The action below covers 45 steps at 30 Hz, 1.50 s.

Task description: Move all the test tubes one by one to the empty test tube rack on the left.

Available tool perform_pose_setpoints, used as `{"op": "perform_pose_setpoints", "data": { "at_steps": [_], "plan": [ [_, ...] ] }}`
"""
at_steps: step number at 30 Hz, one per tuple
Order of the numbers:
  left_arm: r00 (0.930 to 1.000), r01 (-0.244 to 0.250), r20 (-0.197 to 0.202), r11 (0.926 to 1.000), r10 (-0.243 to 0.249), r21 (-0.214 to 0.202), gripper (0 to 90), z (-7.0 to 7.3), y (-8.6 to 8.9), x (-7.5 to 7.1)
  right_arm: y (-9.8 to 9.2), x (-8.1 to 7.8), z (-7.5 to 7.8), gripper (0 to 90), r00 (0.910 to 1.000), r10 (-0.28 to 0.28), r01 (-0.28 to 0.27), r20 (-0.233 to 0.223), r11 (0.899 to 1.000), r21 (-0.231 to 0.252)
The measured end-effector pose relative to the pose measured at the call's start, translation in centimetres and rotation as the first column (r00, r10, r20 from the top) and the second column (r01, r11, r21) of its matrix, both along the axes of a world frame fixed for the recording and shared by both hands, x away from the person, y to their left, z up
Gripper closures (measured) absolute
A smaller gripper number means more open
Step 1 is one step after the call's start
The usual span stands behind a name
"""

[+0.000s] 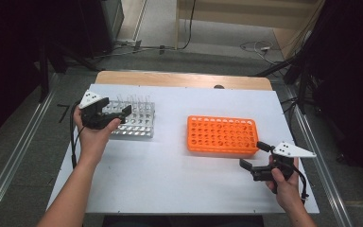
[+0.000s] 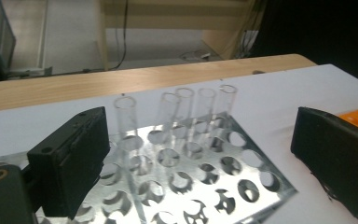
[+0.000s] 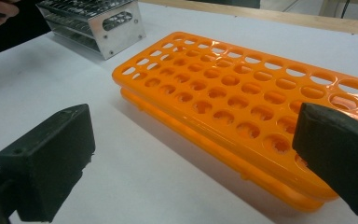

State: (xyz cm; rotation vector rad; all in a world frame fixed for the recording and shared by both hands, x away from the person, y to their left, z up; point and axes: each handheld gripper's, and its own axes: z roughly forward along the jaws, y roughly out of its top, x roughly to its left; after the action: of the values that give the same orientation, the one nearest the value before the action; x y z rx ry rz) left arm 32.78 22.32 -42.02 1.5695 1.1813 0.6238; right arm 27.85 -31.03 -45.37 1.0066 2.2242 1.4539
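Black jaws of the left gripper (image 2: 200,163) are seen spread wide over the metal rack (image 2: 191,177), nothing between them. Five clear test tubes (image 2: 193,112) stand upright in the rack's far rows, just beyond the jaws. The rack rests on the white table surface (image 1: 170,175), backed by a wooden edge and a grey floor with cables. Well apart to the right lies the orange rack (image 1: 222,135), with the right gripper (image 1: 255,156) held open just beside its near corner.
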Motion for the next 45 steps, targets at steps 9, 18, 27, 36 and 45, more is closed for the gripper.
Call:
{"op": "perform_pose_setpoints", "data": {
  "at_steps": [9, 18, 27, 36, 45],
  "plan": [
    [0.9970, 0.066, 0.041, 0.9976, -0.065, -0.020, 0.6, 0.7, -1.4, -2.5, 0.0, 0.0, -0.1, 0.0, 1.0000, -0.003, 0.003, -0.003, 1.000, -0.002],
    [0.9889, 0.132, 0.071, 0.9911, -0.131, -0.017, 0.0, 0.7, -2.9, -5.5, -0.1, 0.0, 0.0, 0.0, 1.0000, -0.005, 0.005, 0.000, 1.000, -0.003],
    [0.9823, 0.169, 0.084, 0.9856, -0.167, -0.009, 0.0, 0.0, -3.5, -8.4, -0.3, 0.0, -0.1, 0.0, 1.0000, -0.009, 0.009, 0.000, 1.000, -0.003],
    [0.9782, 0.185, 0.101, 0.9826, -0.182, -0.019, 0.0, -0.9, -3.1, -10.6, -0.4, 0.0, 0.0, 0.0, 0.9999, -0.017, 0.017, 0.004, 1.000, -0.002],
    [0.9763, 0.189, 0.111, 0.9816, -0.186, -0.023, 0.0, -2.0, -1.7, -12.4, -0.6, 0.0, 0.0, 0.0, 0.9998, -0.017, 0.017, 0.012, 1.000, 0.003]
  ]
}}
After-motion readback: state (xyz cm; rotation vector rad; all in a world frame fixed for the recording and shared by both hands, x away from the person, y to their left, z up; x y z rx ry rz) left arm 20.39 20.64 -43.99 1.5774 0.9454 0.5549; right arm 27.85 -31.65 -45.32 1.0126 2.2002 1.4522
